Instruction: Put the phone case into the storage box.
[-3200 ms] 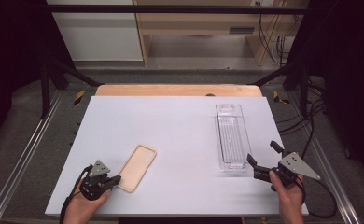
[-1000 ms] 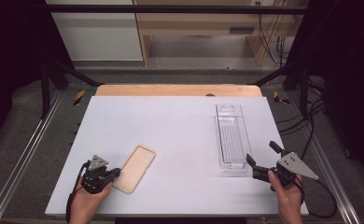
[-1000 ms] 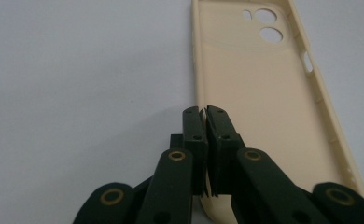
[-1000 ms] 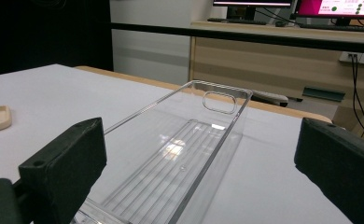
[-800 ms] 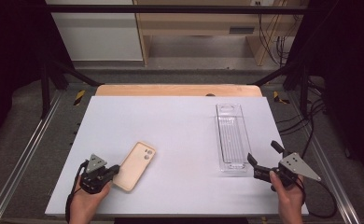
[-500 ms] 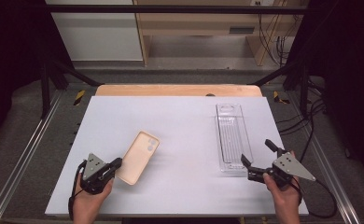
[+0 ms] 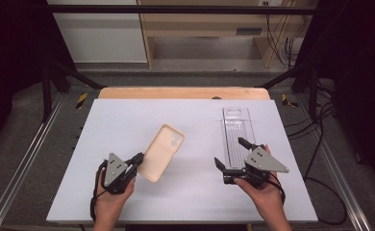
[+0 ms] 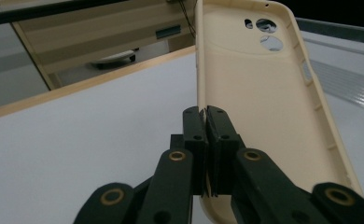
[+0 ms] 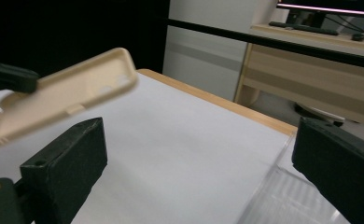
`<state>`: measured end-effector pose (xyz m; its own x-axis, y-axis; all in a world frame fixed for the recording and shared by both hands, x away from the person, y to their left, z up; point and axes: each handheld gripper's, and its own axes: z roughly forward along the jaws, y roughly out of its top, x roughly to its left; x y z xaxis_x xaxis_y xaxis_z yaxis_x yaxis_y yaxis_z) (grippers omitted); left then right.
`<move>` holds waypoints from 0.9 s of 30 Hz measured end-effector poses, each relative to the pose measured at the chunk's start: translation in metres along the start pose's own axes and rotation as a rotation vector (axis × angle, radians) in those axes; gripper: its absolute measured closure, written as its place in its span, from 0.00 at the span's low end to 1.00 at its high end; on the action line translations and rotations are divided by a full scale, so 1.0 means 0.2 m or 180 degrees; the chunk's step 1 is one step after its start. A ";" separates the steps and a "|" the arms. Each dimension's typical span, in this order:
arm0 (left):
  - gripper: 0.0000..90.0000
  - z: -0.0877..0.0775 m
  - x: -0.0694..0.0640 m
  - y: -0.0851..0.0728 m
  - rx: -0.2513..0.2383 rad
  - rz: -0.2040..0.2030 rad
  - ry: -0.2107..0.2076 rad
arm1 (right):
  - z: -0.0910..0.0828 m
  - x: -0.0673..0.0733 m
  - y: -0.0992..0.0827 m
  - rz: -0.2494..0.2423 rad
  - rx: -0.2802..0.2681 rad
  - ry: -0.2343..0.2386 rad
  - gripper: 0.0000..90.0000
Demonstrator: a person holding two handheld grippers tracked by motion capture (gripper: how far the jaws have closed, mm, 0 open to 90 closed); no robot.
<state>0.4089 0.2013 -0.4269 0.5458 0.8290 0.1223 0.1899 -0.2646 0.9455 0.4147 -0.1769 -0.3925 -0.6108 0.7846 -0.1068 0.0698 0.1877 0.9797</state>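
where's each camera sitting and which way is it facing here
High view: fixed above the person's side, looking forward and down on the white table; both hands, left gripper and right gripper show.
Left gripper view: rides the left gripper, looking along its shut jaws at the phone case.
Right gripper view: rides the right gripper, looking between open jaws across the table.
Shared: all show the phone case and clear tray.

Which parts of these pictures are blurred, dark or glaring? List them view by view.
High view: even light on the white table, black surroundings, no glare. Left gripper view: the cream phone case is sharp, as are the left tool jaws shut on its edge. Right gripper view: the phone case is smeared, the right tool jaws are soft, the background is dark at left.
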 end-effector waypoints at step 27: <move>0.97 0.05 -0.21 0.01 -0.0301 0.0351 0.0011 | 0.29 0.05 0.06 0.0591 0.0481 0.0535 0.34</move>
<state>0.3949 0.1610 -0.4329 0.5562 0.7992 0.2278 0.0512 -0.3065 0.9505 0.4546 -0.1329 -0.3920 -0.6978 0.7072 0.1138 0.3016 0.1459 0.9422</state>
